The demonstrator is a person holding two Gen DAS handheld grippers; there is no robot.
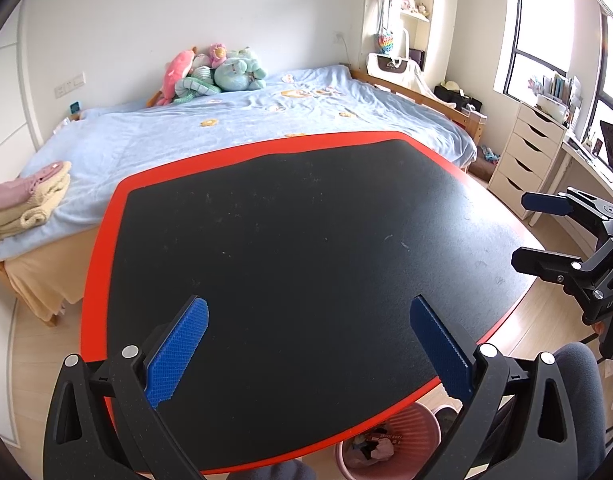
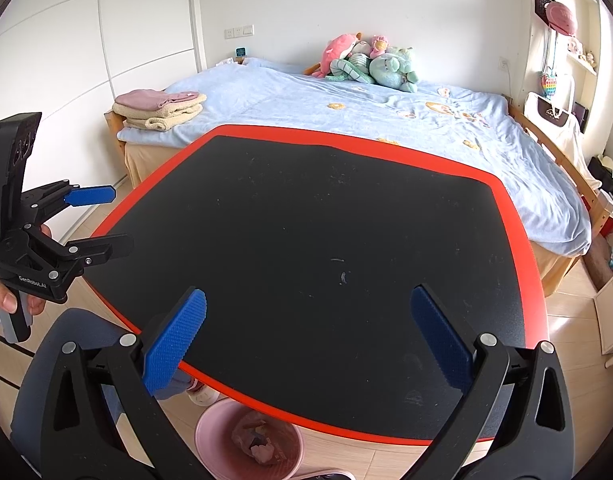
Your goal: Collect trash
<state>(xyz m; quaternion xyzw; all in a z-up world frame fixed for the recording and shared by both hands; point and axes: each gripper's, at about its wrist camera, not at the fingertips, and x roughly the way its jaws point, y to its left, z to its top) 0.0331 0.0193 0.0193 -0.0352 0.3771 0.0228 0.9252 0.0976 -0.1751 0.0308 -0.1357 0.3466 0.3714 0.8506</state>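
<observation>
A black table top with a red rim fills both views; only faint specks and smudges lie on it. Below its near edge stands a pink waste bin with crumpled trash inside. My left gripper hovers open over the near part of the table, nothing between its blue pads; it also shows in the right wrist view as the left gripper, held by a hand. My right gripper is open and empty too, and appears at the right edge as the right gripper.
A bed with a light blue cover stands right behind the table, with plush toys and folded towels on it. White drawers stand at the right. The person's knee is beside the bin.
</observation>
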